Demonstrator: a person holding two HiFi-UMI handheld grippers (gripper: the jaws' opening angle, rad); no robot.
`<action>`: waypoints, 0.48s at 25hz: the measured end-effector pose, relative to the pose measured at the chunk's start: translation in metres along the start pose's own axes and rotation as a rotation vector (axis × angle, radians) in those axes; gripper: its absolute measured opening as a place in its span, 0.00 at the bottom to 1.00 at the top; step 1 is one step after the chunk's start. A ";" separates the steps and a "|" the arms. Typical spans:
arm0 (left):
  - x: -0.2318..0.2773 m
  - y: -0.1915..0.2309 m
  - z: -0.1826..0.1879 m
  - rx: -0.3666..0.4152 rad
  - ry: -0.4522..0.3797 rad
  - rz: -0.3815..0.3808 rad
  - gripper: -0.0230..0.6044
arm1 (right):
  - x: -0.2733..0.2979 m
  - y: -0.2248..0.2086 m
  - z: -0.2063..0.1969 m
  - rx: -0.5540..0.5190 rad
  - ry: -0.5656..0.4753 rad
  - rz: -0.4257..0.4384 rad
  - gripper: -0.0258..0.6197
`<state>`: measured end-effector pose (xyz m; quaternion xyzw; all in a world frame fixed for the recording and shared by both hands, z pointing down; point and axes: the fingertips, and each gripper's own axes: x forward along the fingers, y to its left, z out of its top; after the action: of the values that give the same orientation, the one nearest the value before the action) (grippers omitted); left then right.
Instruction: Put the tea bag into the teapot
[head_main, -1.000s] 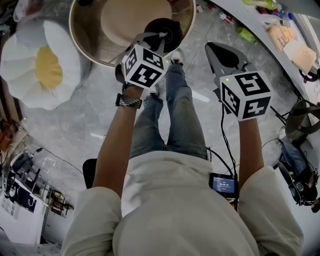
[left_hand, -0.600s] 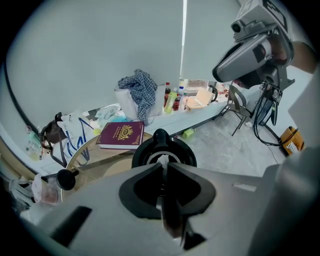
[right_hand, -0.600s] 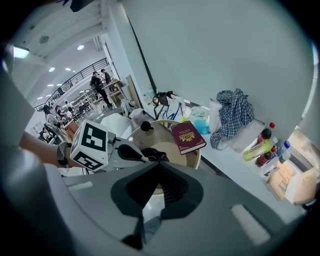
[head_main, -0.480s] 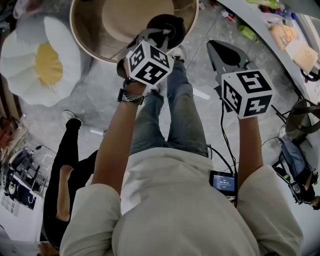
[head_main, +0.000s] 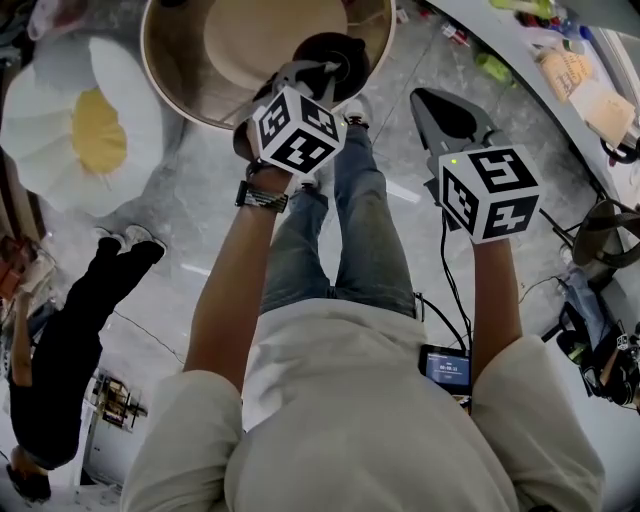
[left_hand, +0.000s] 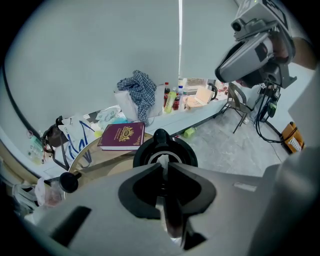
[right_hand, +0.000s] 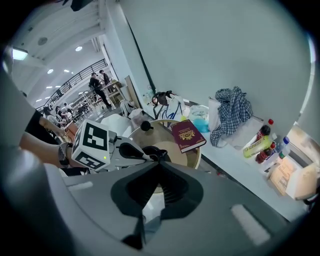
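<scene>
The black teapot (head_main: 335, 50) stands open on a round wooden table (head_main: 170, 60). My left gripper (head_main: 310, 72) hovers right above its mouth. In the left gripper view the jaws (left_hand: 163, 165) are shut on a small white tea bag (left_hand: 162, 160), which hangs over the teapot (left_hand: 165, 150) opening. My right gripper (head_main: 440, 100) is held off to the right over the floor, shut with nothing in it (right_hand: 159, 165). It looks across at the left gripper (right_hand: 145, 156) and the teapot (right_hand: 156, 152).
A maroon book (left_hand: 122, 136) and a small black knob (left_hand: 69, 181) lie on the table. A counter behind holds a checked cloth (left_hand: 142, 90) and bottles (left_hand: 171, 100). A white flower-shaped cushion (head_main: 80, 130) sits left of the table. A person in black (head_main: 70, 330) stands on the floor at left.
My left gripper has shifted slightly forward toward the teapot. A person in black has walked into view at the left. The right gripper has barely moved.
</scene>
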<state>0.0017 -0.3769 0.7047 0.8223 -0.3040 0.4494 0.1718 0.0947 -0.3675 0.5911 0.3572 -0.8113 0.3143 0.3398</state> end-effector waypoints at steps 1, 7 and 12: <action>0.001 0.000 0.001 0.000 0.000 0.002 0.11 | 0.000 0.000 0.000 0.002 0.001 0.001 0.05; 0.000 0.000 0.001 0.009 -0.003 0.006 0.12 | 0.001 0.003 -0.002 0.010 0.000 0.002 0.05; 0.000 -0.001 0.001 0.015 -0.002 0.006 0.14 | 0.002 0.004 -0.004 0.016 0.003 0.004 0.05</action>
<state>0.0035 -0.3765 0.7039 0.8229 -0.3035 0.4515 0.1640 0.0916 -0.3626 0.5943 0.3580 -0.8089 0.3219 0.3374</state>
